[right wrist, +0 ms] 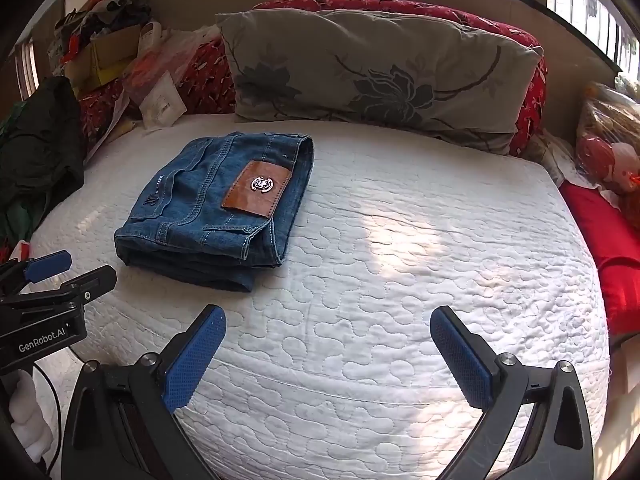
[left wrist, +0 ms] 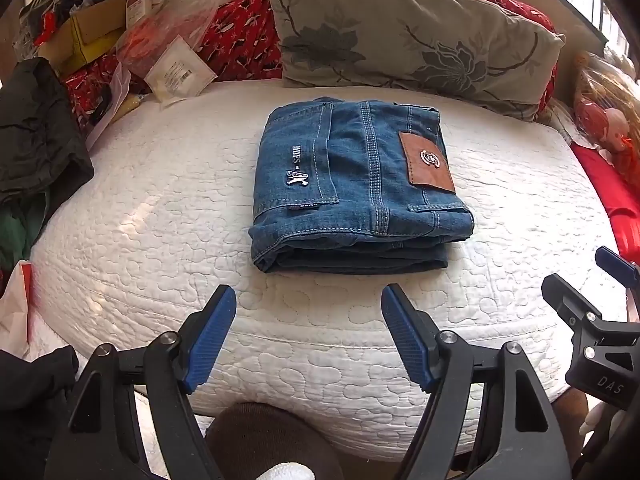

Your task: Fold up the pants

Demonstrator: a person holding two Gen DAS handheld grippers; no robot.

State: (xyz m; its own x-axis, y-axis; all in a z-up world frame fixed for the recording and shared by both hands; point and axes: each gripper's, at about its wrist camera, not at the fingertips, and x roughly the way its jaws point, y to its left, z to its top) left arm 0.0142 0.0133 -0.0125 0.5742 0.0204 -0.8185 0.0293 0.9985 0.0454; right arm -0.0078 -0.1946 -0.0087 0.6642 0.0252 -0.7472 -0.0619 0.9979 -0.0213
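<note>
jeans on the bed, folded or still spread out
Folded. The jeans lie as a compact rectangular stack on the white quilt, layered edges showing at the near side, leather patch on top; neither gripper touches them.

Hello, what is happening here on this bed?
A person is folding pants with a handheld gripper in each hand. The jeans already lie folded in a compact stack on the white quilted bed, in front of the floral pillow. The left gripper and right gripper are open, apart from the jeans, holding nothing.
</note>
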